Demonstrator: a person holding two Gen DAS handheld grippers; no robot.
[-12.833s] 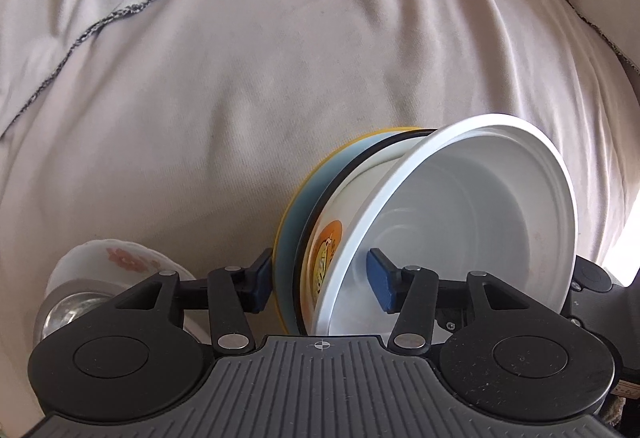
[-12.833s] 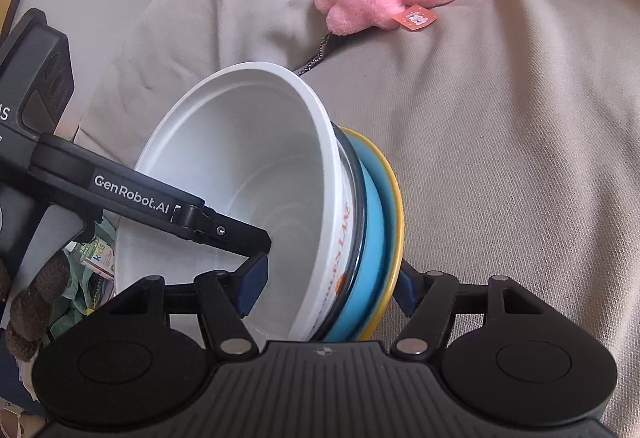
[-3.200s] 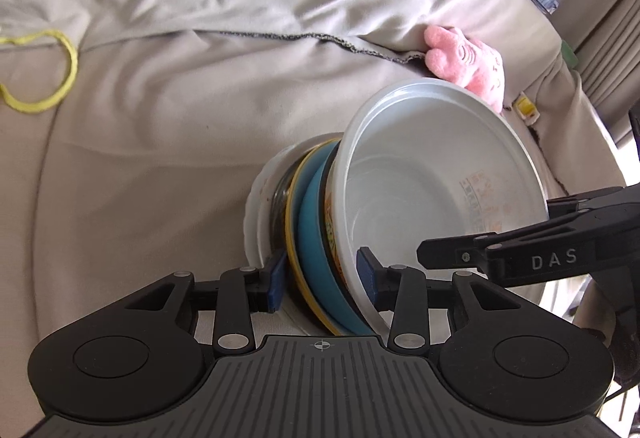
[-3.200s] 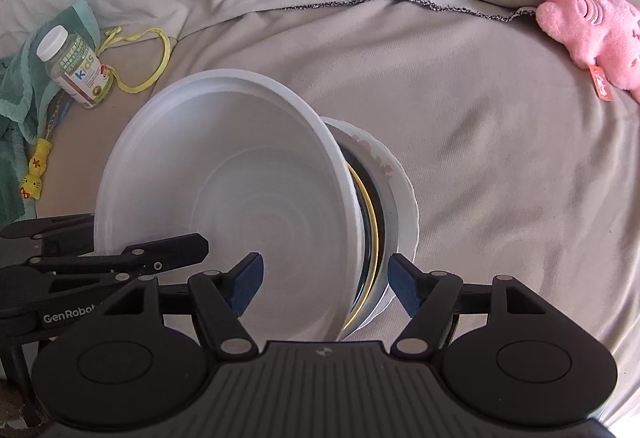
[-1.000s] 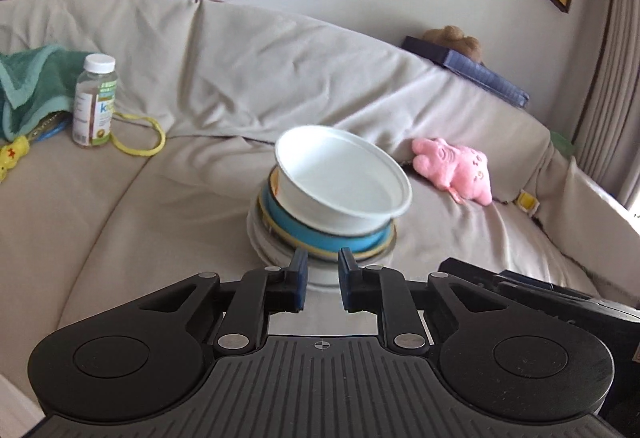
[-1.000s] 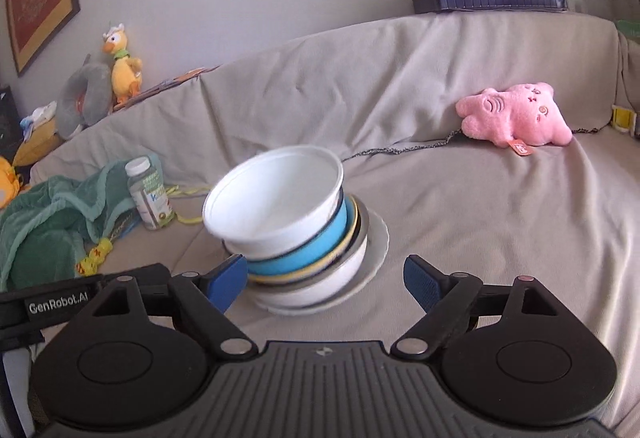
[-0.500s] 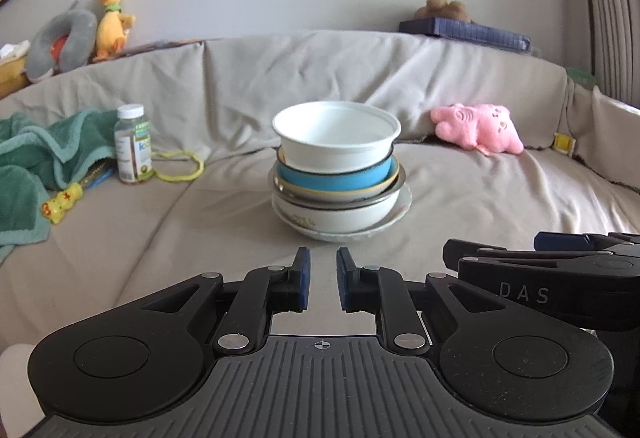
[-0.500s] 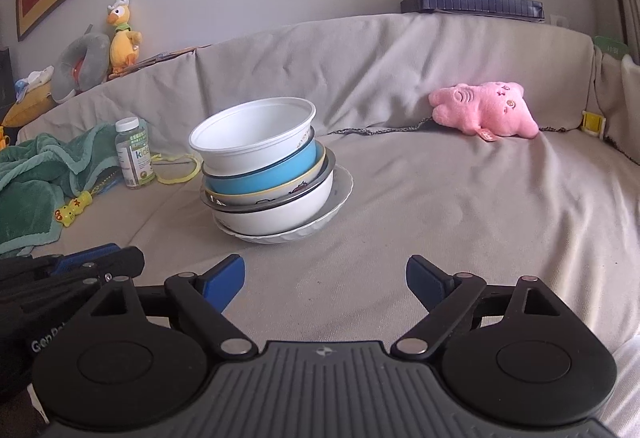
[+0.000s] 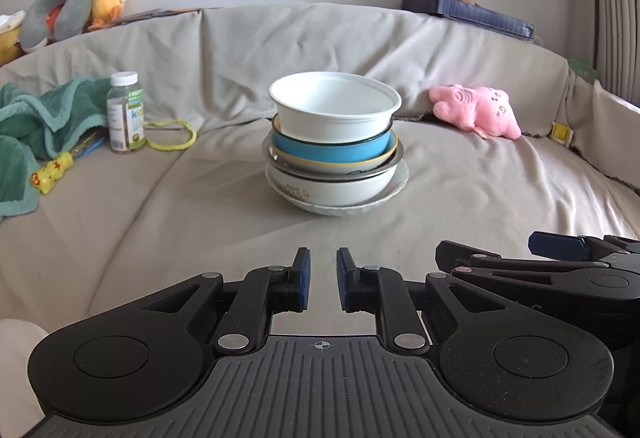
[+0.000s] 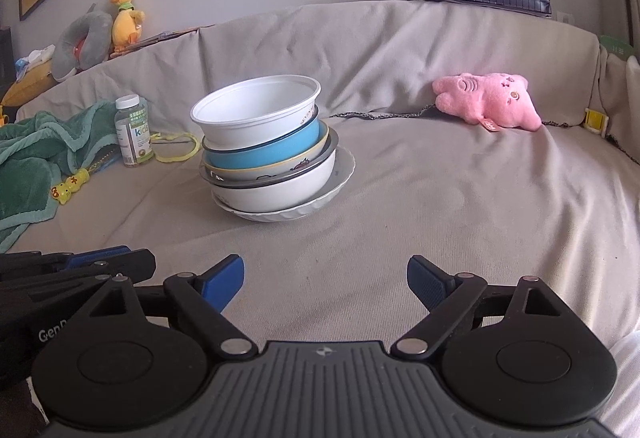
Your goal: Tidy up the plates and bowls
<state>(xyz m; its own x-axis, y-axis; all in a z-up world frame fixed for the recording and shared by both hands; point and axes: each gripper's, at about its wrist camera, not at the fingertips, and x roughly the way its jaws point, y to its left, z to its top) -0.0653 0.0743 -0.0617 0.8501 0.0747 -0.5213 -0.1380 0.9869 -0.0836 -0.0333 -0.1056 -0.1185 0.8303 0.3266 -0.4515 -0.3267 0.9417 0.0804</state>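
Left jaws nearly closed, right jaws wide, bowl stack (image 9: 334, 146) leaning

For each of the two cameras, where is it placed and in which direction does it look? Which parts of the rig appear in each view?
Left wrist: sits behind the left gripper, low over the sofa, facing the stack of bowls; its own nearly closed fingers show, with the right gripper at the right edge.
Right wrist: sits behind the right gripper, facing the same stack; its wide-open fingers show, with the left gripper at the left edge.
Shared: the stack, the pink plush and the bottle.
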